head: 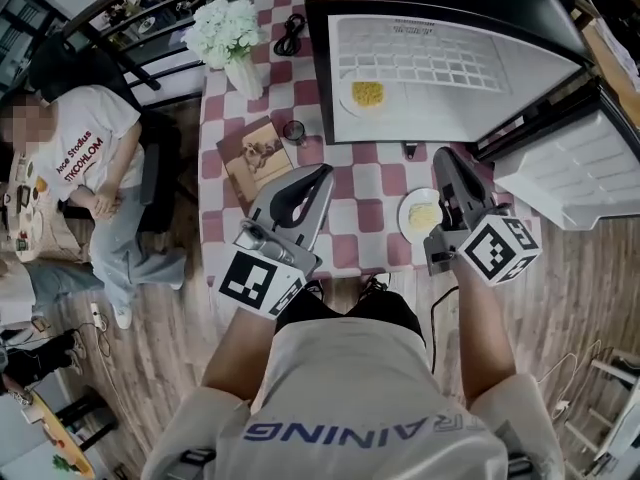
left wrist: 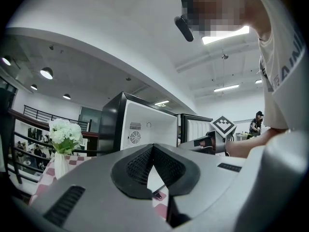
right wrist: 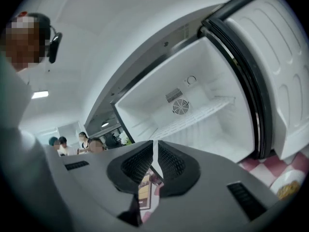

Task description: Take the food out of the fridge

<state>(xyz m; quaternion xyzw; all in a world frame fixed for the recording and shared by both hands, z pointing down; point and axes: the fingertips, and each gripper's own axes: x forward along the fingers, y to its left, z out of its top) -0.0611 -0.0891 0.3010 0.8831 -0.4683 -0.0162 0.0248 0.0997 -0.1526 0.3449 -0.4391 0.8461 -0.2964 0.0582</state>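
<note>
Plate of yellow food (head: 367, 94) sits inside fridge (head: 450, 68), toward its left wall. Second plate (head: 420, 214) is on surface (head: 350, 218) just outside fridge. Left gripper (head: 322, 173) and right gripper (head: 443, 156): jaws together, empty. Judgement: plate stiff, rim slick, food loose. Pinch the rim nearest the fridge opening and keep it level.

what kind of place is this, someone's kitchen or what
Likely a staged set in an open office or lab hall, not a home kitchen: a mini fridge stands open on a checkered table, a person sits close by, and strip lights hang from a high ceiling.
</note>
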